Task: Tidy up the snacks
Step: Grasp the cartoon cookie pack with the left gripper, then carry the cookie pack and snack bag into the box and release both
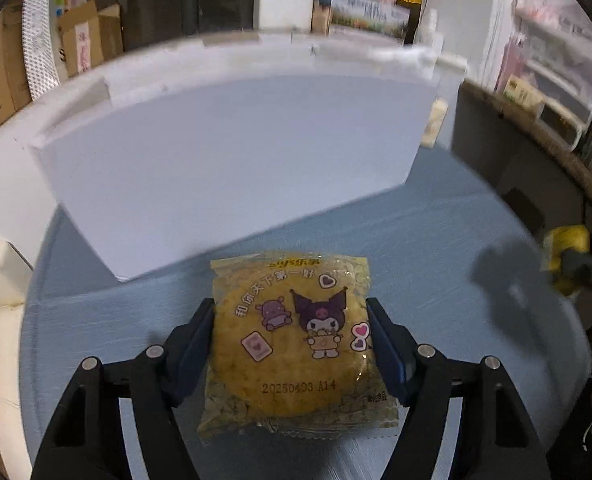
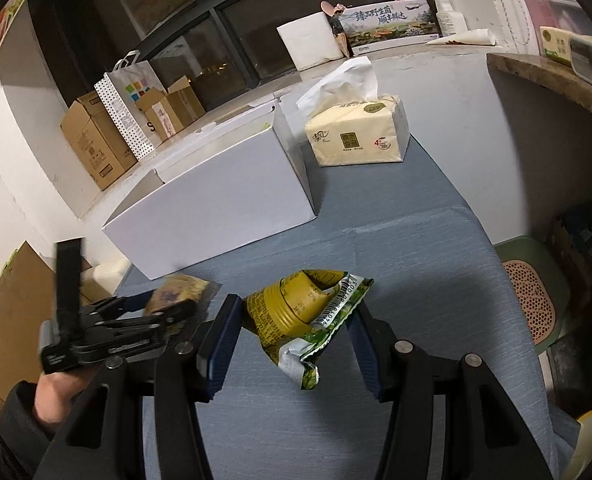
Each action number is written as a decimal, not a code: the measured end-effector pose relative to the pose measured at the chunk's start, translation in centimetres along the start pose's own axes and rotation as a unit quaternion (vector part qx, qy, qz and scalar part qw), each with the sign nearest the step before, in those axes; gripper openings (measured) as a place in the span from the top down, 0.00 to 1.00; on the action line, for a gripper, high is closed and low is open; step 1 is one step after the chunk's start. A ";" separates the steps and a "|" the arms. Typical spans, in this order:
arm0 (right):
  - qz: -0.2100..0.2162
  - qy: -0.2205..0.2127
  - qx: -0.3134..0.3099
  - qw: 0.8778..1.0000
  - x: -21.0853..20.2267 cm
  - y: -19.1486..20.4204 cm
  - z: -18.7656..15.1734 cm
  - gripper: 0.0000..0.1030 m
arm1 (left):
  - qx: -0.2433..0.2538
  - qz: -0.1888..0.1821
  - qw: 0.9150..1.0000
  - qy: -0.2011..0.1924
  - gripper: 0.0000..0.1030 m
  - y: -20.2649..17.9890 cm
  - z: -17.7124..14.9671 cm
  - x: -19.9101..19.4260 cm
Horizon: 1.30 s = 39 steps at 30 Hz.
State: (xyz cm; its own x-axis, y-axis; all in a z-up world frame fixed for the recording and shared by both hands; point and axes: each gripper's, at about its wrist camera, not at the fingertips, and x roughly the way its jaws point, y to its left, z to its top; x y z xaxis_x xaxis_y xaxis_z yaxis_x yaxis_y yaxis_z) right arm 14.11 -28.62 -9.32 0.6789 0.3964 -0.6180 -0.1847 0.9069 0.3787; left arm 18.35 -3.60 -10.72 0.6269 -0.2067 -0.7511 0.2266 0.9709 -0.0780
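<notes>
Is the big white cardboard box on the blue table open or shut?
Open. The white cardboard box has raised flaps at its back edge and no lid across the top. Its inside is hidden.

Each camera rides behind its own gripper, looking forward and steeply down, close over the blue worktop (image 1: 436,240); both face the white box (image 1: 235,168), which they share; the right view also catches the left gripper (image 2: 167,308).

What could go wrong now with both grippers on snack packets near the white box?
The left gripper pinches the yellow round cake packet only by its edges; it may buckle or slip. The right gripper holds the crumpled green-yellow snack bag by loose film, which could tear free before the white cardboard box.
</notes>
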 end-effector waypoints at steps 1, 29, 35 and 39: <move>0.001 0.000 -0.003 1.000 0.1 0.3 0.1 0.44 | -0.002 -0.002 1.000 -0.013 0.26 0.0 0.2 -1.1; 0.008 0.007 -0.097 0.995 12.1 11.5 20.6 0.45 | -0.063 0.036 0.987 -0.145 0.26 10.1 15.5 -2.9; -0.004 0.048 -0.091 0.995 16.5 11.8 21.0 0.45 | -0.059 0.043 0.993 -0.097 0.25 11.2 14.9 1.4; 0.009 0.047 -0.092 0.995 17.4 12.1 20.8 0.00 | -0.051 0.050 0.995 -0.072 0.00 11.3 14.4 2.9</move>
State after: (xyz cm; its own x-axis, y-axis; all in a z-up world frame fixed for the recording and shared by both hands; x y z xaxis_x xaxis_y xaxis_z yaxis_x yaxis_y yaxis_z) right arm 38.45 -13.74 -1.15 0.6060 0.4174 -0.6772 -0.3292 0.9066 0.2642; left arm 33.50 5.01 -4.35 0.7449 -0.1161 -0.6570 0.0851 0.9932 -0.0791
